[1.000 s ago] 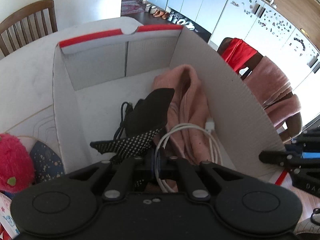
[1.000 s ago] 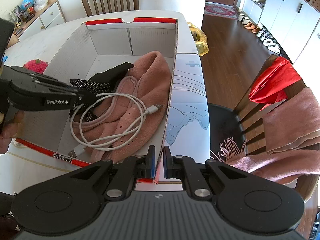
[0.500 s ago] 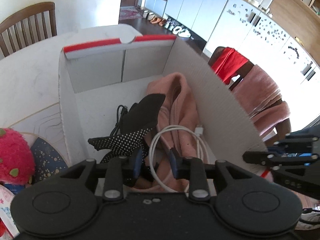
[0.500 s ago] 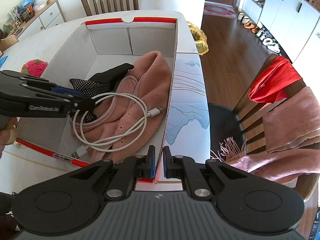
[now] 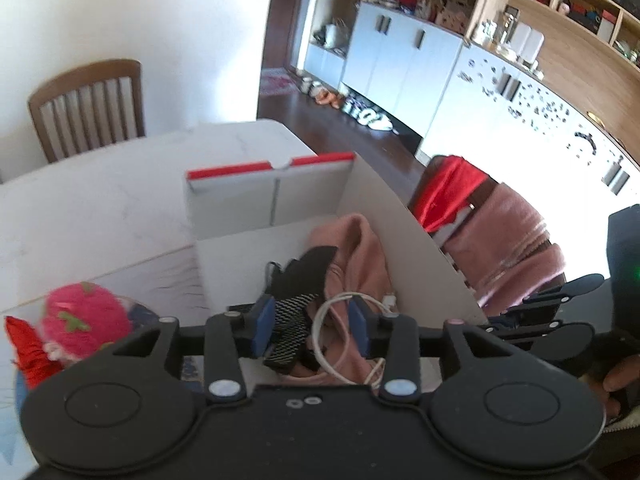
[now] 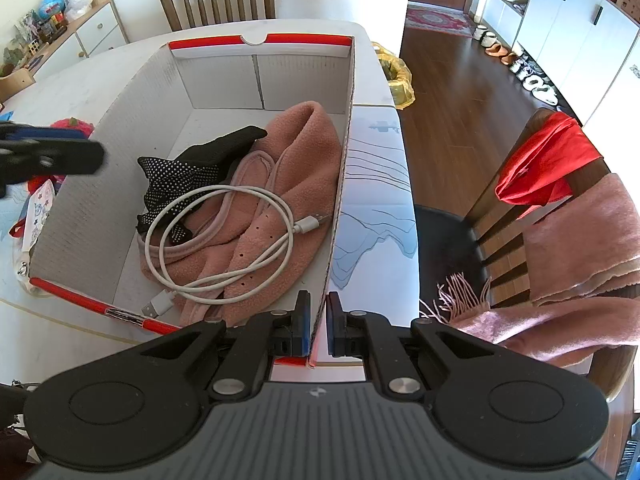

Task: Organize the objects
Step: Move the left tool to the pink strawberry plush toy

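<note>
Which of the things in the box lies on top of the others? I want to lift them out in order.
The white cable: its coil lies over both the pink fleece and the black dotted cloth, with nothing over it.

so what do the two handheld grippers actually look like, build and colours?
Both match: the left gripper and right gripper have matte black plastic bodies, two round disc-shaped housings side by side, black linkage arms with silver pivot pins, and blue pads on the fingers. The right gripper's top plate is ribbed grey with a small logo. No cables visible. A green light shows on the right unit's body in the left wrist view.
</note>
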Available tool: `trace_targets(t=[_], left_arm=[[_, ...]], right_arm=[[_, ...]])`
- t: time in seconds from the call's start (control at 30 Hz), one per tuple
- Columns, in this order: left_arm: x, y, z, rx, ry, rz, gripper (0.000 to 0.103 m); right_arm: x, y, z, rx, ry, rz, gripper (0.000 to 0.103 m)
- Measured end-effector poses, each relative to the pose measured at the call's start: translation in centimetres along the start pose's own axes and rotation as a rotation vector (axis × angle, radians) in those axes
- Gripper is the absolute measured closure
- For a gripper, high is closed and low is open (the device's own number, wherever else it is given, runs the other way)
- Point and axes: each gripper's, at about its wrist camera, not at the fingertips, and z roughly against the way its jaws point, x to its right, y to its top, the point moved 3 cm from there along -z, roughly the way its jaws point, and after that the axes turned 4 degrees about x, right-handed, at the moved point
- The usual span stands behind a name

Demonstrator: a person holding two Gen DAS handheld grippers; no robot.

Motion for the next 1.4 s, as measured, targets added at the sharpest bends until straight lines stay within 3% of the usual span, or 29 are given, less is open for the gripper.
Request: trace_targets(t=[0.5,0.57,0.83,1.1,1.4], left_arm=[[-5.8,-2.6,4.8,0.041,0.165,0.114,0.034],[-6.6,-2.9,5.3,0.047,0.193,0.131,0.024],[-9.0,-3.2,5.9,0.08,0.282,0.154,0.002],[-12.6,-2.8,3.2,0.063,0.396,0.157,0.001],[-14.9,-3.4,-1.4,-0.023,0.412,0.1,0.001]], right_arm=[[-0.1,-0.1,0.1,-0.003,-0.002,0.0,0.095],[-0.1,-0.1,0.1,-0.003,-0.001,0.0,0.095],[-0.2,-0.1,0.0,-0.008,-0.008,0.002,0.095],[-0.3,-0.1,0.1,-0.013,-0.013,0.003,0.095],[-0.3,-0.1,0.1,-0.015,-0.019,-0.002,0.095]])
